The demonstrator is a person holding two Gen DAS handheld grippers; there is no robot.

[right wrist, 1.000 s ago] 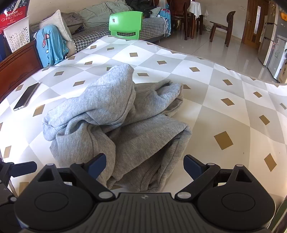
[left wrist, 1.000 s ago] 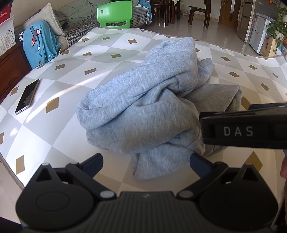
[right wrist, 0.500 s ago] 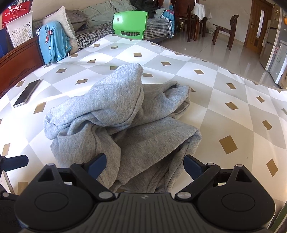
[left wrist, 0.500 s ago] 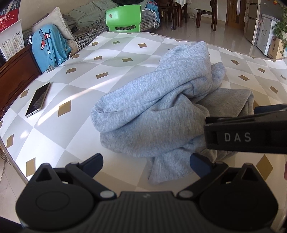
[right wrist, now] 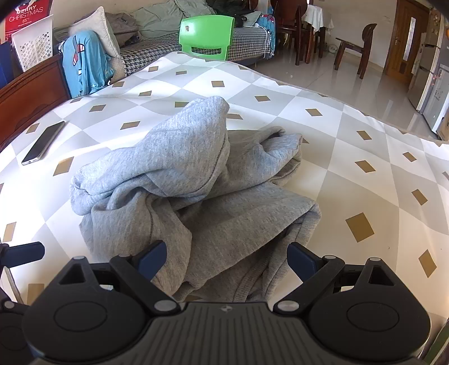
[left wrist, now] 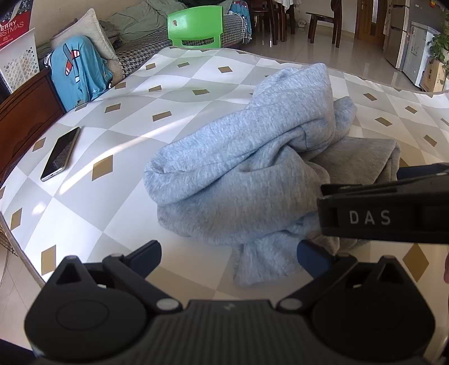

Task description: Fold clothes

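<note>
A crumpled grey sweatshirt (left wrist: 252, 174) lies in a heap on the table with the white and grey diamond cloth (left wrist: 179, 92); it also shows in the right wrist view (right wrist: 196, 191). My left gripper (left wrist: 228, 257) is open and empty, just short of the heap's near edge. My right gripper (right wrist: 226, 257) is open and empty, its fingers on either side of the heap's near hem without holding it. The right gripper's body crosses the left wrist view (left wrist: 384, 213) at the right.
A phone (left wrist: 60, 153) lies on the table to the left; it also shows in the right wrist view (right wrist: 42, 143). A green chair (left wrist: 195, 26) stands beyond the far edge. A sofa with a blue garment (left wrist: 78, 73) is at the back left. The table's near edge (left wrist: 19, 244) is at lower left.
Both grippers have drawn back slightly and shifted left; the heap now sits a little further right and higher in the views. The sweatshirt itself has not moved. Both stay open.
</note>
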